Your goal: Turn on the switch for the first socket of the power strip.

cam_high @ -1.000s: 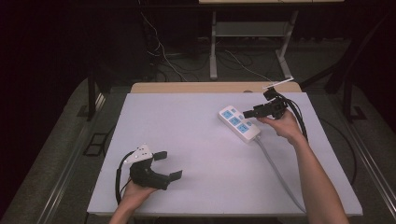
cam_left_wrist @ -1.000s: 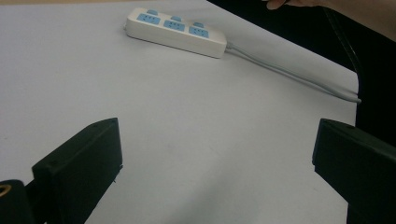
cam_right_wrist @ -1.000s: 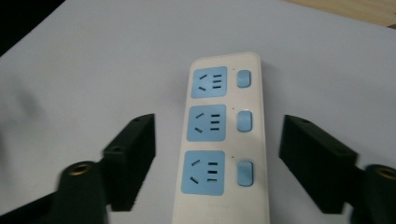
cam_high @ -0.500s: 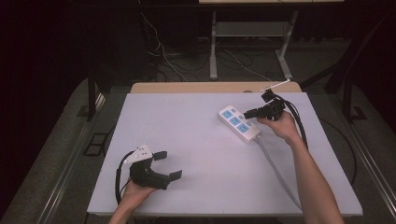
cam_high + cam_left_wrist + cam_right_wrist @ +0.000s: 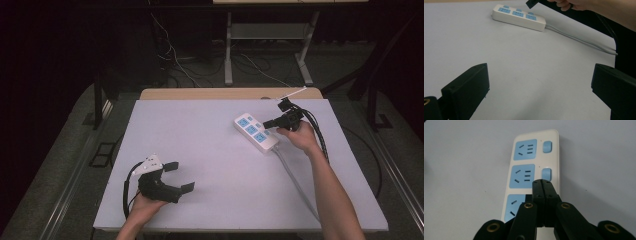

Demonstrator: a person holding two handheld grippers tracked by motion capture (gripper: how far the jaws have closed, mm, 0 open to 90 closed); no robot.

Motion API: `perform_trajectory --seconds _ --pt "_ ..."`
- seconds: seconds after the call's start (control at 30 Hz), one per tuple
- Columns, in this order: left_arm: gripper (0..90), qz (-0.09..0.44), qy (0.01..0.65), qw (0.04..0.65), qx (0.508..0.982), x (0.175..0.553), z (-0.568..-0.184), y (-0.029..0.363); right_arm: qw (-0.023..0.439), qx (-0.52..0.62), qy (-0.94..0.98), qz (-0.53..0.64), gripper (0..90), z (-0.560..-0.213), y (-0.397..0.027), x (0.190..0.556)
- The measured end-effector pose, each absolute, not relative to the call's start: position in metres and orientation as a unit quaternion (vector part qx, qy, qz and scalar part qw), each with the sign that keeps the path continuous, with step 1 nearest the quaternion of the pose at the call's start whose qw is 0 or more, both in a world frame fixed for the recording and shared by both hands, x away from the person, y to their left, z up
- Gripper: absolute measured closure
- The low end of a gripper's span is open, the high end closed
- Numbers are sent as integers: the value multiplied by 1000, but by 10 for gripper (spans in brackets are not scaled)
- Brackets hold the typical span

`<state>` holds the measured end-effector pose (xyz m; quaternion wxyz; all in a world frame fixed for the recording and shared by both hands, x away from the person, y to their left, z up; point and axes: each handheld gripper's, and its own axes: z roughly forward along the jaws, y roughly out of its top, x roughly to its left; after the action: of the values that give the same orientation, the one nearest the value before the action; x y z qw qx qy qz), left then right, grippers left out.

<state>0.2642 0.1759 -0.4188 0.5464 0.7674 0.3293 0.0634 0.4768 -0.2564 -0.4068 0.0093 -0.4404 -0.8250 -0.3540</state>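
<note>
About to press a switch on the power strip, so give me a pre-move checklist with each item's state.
1. Right claw shut, nothing between its jaws: ok.
2. Right claw tip lined up over the switch column, just below the middle switch: ok.
3. Tip touching a switch: cannot tell.
4. Power strip lying flat on the table, sockets up: ok.
5. Left claw open, well away from the strip: ok.
6. Strip's cord lying loose toward the near edge: ok.
</note>
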Motion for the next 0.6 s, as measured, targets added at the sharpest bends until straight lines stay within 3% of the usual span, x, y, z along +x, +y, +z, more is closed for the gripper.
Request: perform_trajectory --seconds 0.6 --pt "8 64 326 546 769 264 -419 175 24 -438 -830 -345 899 -418 -255 478"
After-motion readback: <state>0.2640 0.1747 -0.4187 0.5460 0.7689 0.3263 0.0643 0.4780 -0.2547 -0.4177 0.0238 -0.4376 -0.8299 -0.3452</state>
